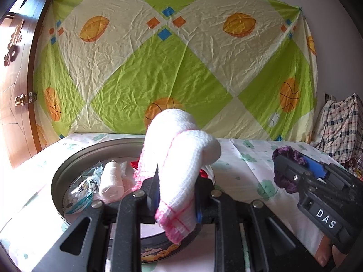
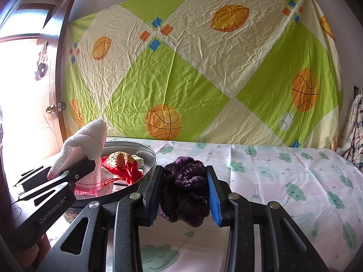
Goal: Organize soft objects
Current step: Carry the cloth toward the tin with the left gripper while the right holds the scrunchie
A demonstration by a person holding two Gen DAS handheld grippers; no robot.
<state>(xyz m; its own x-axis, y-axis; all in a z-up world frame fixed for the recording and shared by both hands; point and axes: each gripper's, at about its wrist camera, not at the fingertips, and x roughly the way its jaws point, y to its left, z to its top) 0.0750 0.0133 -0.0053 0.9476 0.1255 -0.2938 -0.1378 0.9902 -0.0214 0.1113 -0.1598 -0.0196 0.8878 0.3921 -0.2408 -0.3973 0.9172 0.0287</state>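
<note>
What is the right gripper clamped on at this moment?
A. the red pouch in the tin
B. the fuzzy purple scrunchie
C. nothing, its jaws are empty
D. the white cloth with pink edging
B: in the right wrist view the right gripper has the purple scrunchie squeezed between its pads, while the white cloth is in the left gripper.

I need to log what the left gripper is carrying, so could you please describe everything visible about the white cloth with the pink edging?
The white cloth is a soft waffle-weave towel with thin red lines and a frilly pink hem. It is clamped between the pads of the left gripper, bunched into a hump above the jaws with one corner hanging below. It hangs over the round metal tin; whether it touches anything inside is unclear.
</note>
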